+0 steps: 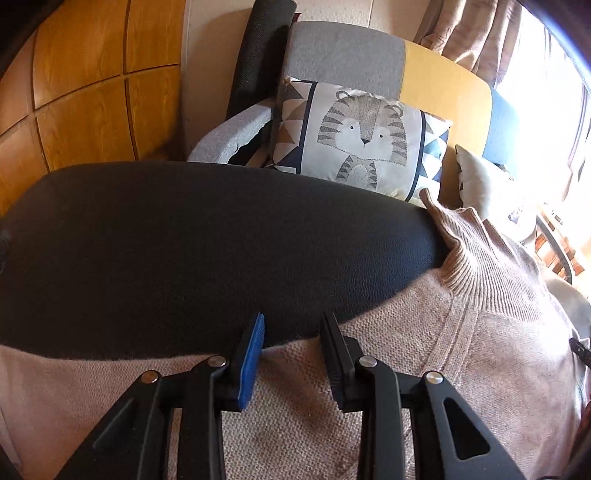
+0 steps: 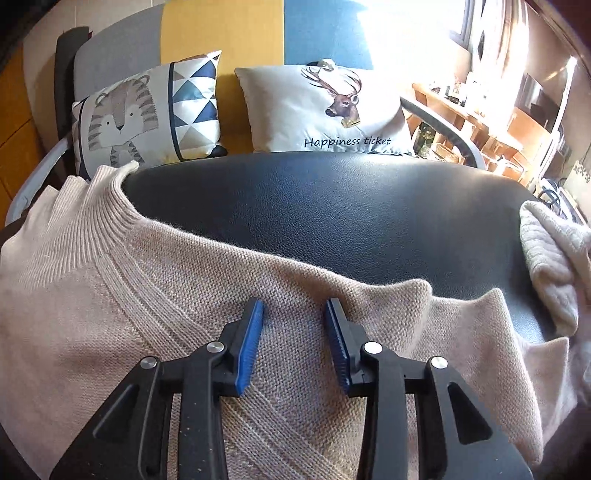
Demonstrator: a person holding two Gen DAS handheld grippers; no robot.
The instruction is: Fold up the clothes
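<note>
Work surface is a black leather-look pad (image 1: 207,251), rounded far edge, sofa (image 1: 343,55) right behind it with grey, yellow and blue back panels. Wood-panel wall (image 1: 85,85) on the left, curtain (image 1: 469,33) and bright window on the right, cluttered wooden shelving (image 2: 476,122) beyond the sofa arm.

Beige knit sweater (image 2: 147,288) lies flat on the near half of the pad, ribbed collar (image 1: 465,251) reaching the pad's far edge. Far half of the pad is bare. A cream knit item (image 2: 546,258) sits at the pad's right edge.

Left gripper (image 1: 291,325): jaws apart, nothing between them, tips over the sweater's edge. Right gripper (image 2: 293,310): jaws apart, empty, over the shoulder area.

Tiger cushion (image 1: 362,136); deer cushion (image 2: 325,107) reads "Happiness ticket".
</note>
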